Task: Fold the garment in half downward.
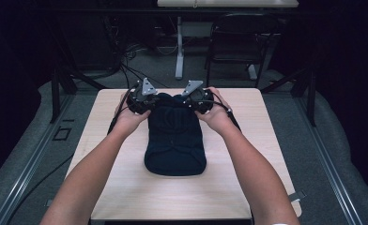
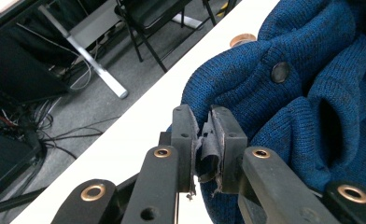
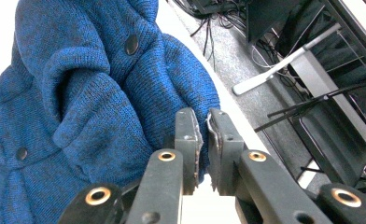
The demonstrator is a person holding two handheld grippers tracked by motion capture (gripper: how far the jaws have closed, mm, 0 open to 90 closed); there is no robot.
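Bare light wooden table (image 1: 126,187) on both sides of the dark blue knitted sweater (image 1: 175,140) and in front of it, so my hands can slide there freely. The sweater bunches at the far edge between my jaws. Past that edge: black folding chair (image 1: 236,42), white table leg (image 1: 179,47), floor cables (image 1: 126,70).

A blue knitted garment (image 1: 175,140) lies on the pale wooden table (image 1: 126,187).

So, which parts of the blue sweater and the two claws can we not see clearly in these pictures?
- High view: the left claw and right claw tips, hidden by hands and grey plates.
- High view: the blue sweater knit and buttons, too dark.
- Right gripper view: fabric between the jaws, hidden by the pads.
- Left gripper view: sweater cut off at the right edge.
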